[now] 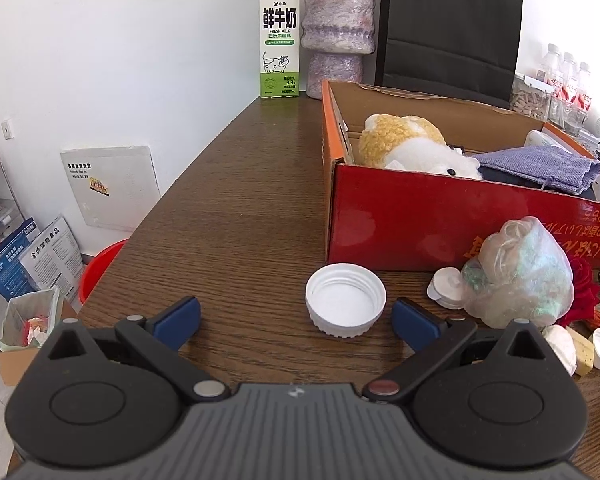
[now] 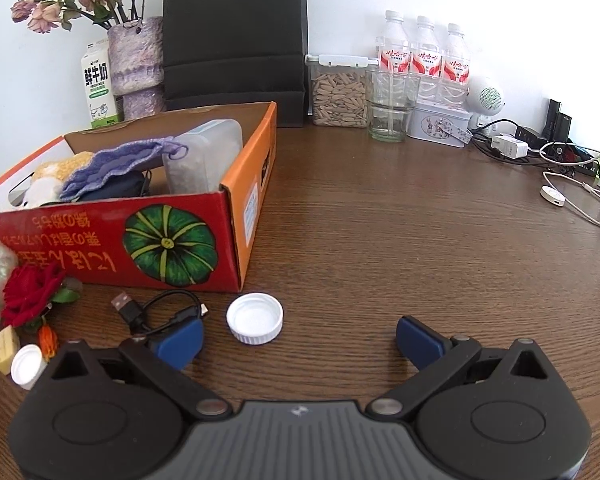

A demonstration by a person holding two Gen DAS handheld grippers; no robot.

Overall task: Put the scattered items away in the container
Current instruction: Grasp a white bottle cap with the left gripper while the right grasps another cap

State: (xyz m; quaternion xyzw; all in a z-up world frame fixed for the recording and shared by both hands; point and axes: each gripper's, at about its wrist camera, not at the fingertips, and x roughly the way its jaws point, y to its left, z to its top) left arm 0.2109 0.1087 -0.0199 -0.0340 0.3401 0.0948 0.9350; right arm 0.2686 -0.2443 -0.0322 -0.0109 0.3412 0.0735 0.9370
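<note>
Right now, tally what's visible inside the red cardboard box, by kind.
Yellow-and-white plush toy: 1
Purple knitted drawstring pouch: 1
Translucent plastic container: 1
Dark navy item under the pouch: 1
Total visible: 4

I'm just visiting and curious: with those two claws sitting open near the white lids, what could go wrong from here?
The left gripper has the wide white lid off-centre, close to one finger, so closing could push it aside rather than pinch it. That lid is shallow, so the grip may slip. By the right gripper, the black USB cable lies next to one finger and might snag or drag when the gripper reaches for its white lid.
</note>
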